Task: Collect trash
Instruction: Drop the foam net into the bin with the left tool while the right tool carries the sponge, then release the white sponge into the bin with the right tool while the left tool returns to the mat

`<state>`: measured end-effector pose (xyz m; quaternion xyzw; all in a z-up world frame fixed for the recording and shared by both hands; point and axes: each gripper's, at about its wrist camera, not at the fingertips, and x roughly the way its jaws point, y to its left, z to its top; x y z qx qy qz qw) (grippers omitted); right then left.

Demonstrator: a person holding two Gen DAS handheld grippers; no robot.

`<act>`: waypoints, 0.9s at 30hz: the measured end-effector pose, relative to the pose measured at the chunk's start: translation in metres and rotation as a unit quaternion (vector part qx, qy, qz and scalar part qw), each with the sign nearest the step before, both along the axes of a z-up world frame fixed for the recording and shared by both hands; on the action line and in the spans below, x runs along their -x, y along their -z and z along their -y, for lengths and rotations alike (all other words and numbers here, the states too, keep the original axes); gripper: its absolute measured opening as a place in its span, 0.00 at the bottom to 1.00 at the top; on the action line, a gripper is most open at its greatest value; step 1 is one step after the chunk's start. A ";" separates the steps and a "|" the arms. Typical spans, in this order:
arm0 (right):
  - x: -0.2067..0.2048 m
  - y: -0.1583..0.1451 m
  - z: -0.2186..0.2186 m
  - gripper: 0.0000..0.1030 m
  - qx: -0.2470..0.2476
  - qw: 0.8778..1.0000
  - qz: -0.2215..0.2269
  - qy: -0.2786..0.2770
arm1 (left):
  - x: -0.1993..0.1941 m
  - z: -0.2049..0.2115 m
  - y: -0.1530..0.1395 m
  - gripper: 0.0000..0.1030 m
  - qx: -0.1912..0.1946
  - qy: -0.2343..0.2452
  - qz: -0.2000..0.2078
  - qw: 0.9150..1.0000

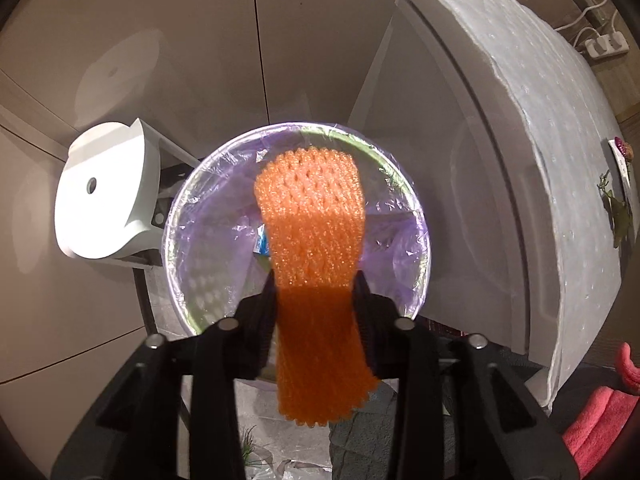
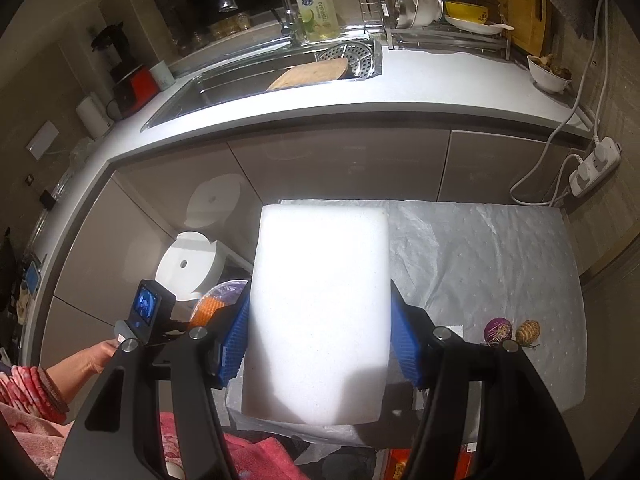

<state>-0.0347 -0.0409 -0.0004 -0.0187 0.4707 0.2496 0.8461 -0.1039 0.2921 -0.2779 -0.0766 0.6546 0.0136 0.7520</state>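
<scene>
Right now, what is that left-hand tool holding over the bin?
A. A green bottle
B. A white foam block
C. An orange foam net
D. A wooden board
C: the left gripper is shut on the orange foam net, which hangs above the bin lined with a purple bag.

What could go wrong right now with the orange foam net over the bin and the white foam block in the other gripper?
1. The orange foam net hangs over the lined trash bin, but its lower end trails behind the left gripper; released now, it might drape over the rim.
2. The white foam block fills much of the right gripper view, hiding what lies ahead.
3. The white stool stands close beside the bin and could be bumped.
</scene>
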 end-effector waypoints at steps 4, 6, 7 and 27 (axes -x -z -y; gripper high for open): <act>0.005 0.002 -0.008 0.60 0.002 1.000 -0.004 0.000 | 0.001 -0.001 -0.007 0.60 -0.007 0.011 0.015 1.000; 0.007 0.004 -0.013 0.60 0.001 1.000 -0.007 -0.002 | 0.002 -0.002 -0.012 0.65 -0.007 0.015 0.020 1.000; 0.007 0.005 -0.016 0.60 0.000 1.000 -0.008 -0.004 | 0.002 -0.002 -0.015 0.68 -0.008 0.016 0.023 1.000; 0.046 0.134 -0.200 0.60 0.018 0.968 -0.121 -0.219 | 0.084 -0.017 -0.223 0.92 -0.061 -0.044 0.233 0.970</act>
